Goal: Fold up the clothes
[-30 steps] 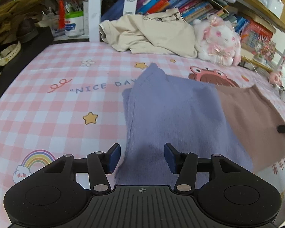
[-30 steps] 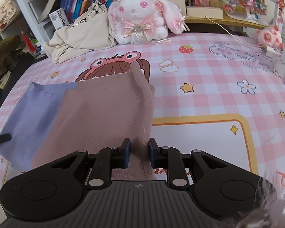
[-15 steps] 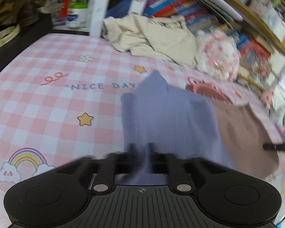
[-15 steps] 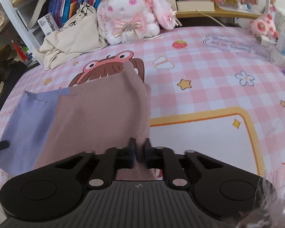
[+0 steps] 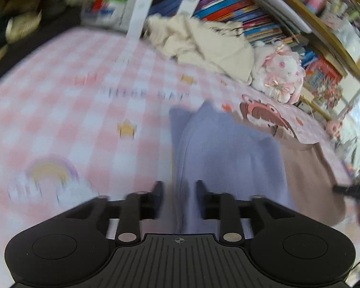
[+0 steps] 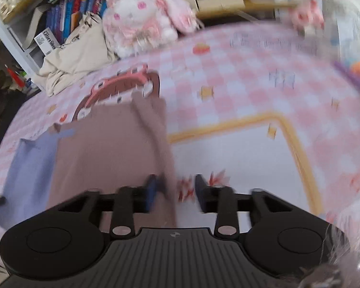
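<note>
A two-tone garment lies on the pink checked cloth; its lilac part is on the left and its brown part on the right. My left gripper is open at the lilac part's near left corner, with fabric running between the fingers. My right gripper is open at the brown part's near right edge, which lies beside the left finger. Both views are blurred by motion. The tip of the right gripper shows at the right edge of the left wrist view.
A heap of cream clothes and a white-and-pink plush rabbit sit at the far edge, under shelves of books. Small toys and clutter lie at the far right. Dark items sit at the far left.
Both grippers shut on the garment's near edge half a second ago and now stand open again. Both cameras have swung, and the garment has shifted a little on the cloth.
</note>
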